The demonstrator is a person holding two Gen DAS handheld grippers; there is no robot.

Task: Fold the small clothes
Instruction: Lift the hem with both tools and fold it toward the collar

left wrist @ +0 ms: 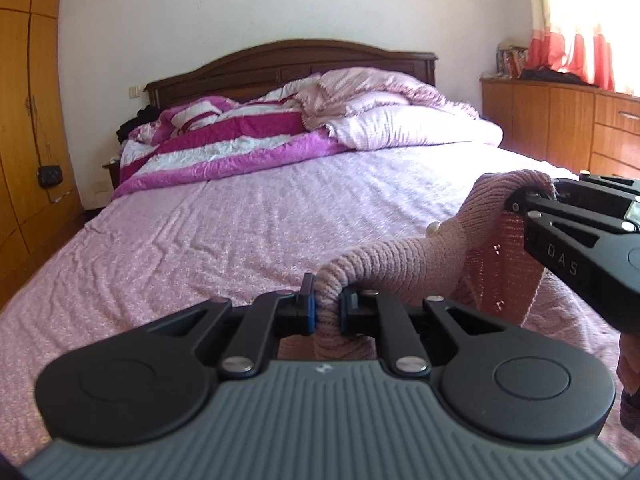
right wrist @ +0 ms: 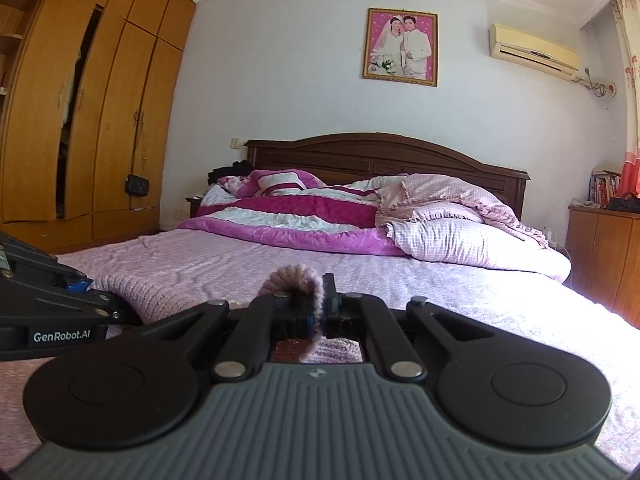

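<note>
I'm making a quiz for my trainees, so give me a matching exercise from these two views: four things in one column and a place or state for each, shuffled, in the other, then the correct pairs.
Things:
1. pink knit garment
2. striped magenta quilt
3. small black bag
4. framed wedding photo

Places or states:
A. hanging on the wardrobe door
B. on the wall above the headboard
C. pinched by the left gripper and the right gripper
D. bunched at the head of the bed

Pairs: 1-C, 2-D, 3-A, 4-B
</note>
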